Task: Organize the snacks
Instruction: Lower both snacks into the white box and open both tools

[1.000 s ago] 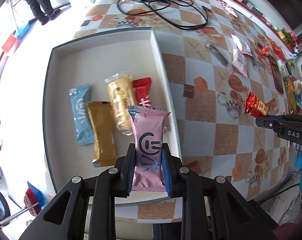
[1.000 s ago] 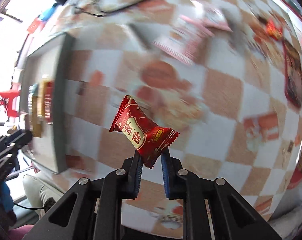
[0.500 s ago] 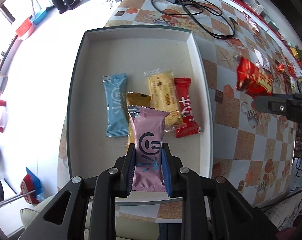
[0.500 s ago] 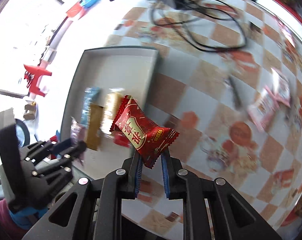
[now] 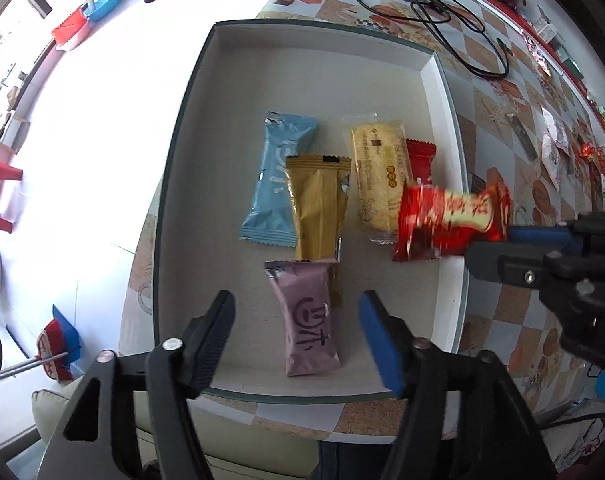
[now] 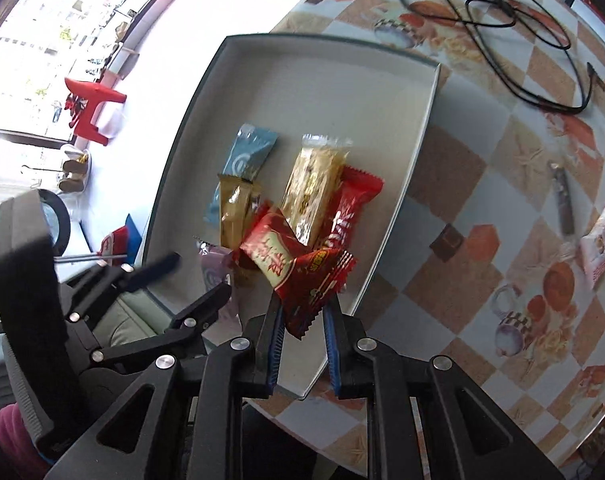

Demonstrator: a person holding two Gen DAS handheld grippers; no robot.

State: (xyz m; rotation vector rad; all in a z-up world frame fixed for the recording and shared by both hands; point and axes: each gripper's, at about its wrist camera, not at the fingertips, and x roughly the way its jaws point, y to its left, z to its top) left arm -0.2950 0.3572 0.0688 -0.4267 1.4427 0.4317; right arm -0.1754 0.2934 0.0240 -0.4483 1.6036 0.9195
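Over the tray (image 5: 386,60), left tongs (image 5: 298,330) just opened, pink snack (image 5: 308,318) released

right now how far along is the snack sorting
Done: the tray holds blue, gold, yellow and red packs, and the pink snack lies there too, between the just-opened fingers of the left claw. In hand: the right claw is shut on a red candy pack above the tray. Left: a few packets remain on the table.

blk cable (image 5: 442,4), red stool (image 6: 92,110), checkered tbl (image 6: 482,184)
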